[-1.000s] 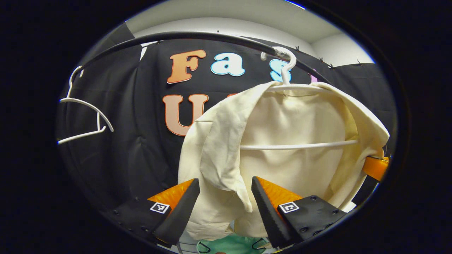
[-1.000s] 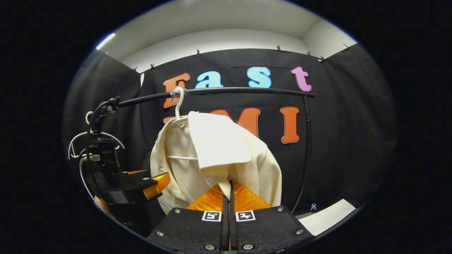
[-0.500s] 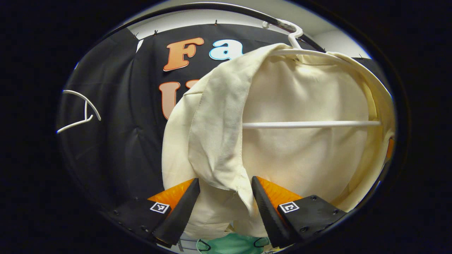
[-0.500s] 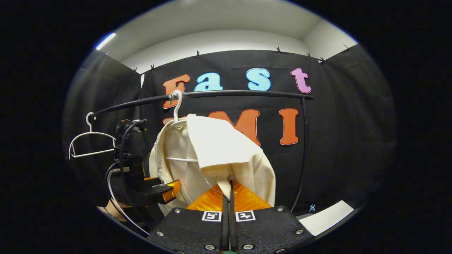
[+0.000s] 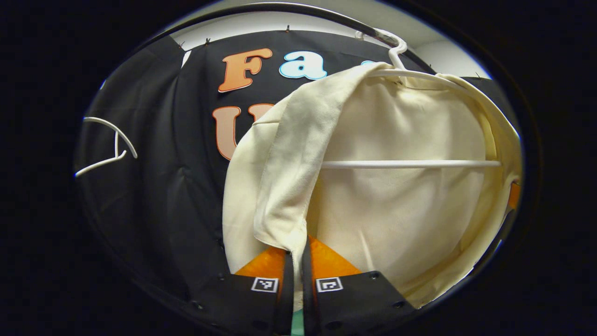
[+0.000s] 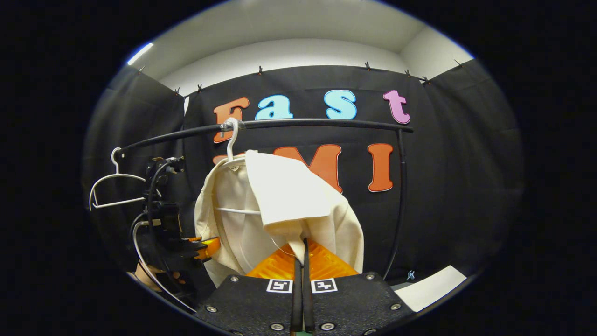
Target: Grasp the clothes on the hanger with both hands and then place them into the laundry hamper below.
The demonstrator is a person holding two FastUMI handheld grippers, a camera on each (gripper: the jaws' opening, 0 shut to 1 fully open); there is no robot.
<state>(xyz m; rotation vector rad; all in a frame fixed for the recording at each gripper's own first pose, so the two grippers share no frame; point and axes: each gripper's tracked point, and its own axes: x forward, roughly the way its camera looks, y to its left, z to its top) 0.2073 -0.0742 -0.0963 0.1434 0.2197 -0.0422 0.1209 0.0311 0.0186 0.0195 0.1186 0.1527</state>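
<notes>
A cream shirt (image 5: 401,205) hangs open on a white hanger (image 5: 410,164) hooked over a black rail (image 5: 261,7). My left gripper (image 5: 295,254) is shut on the shirt's front edge, a fold of cloth running down between its fingers. In the right gripper view the same cream shirt (image 6: 284,191) hangs from the white hanger (image 6: 232,135) on the black rail (image 6: 317,124). My right gripper (image 6: 301,249) is shut on the hem of the other front panel. The left gripper (image 6: 205,245) appears there at the shirt's left side, held by a hand (image 6: 149,277).
An empty white hanger (image 5: 109,151) hangs on the rail to the left; in the right gripper view the empty hanger (image 6: 114,186) is also at the left. A rail upright (image 6: 401,200) stands right of the shirt. A white sheet (image 6: 431,287) lies low right. Green cloth (image 5: 297,326) shows below.
My left gripper has gone from open around the shirt's front edge to shut on it. The right gripper has stayed shut on the other panel.
</notes>
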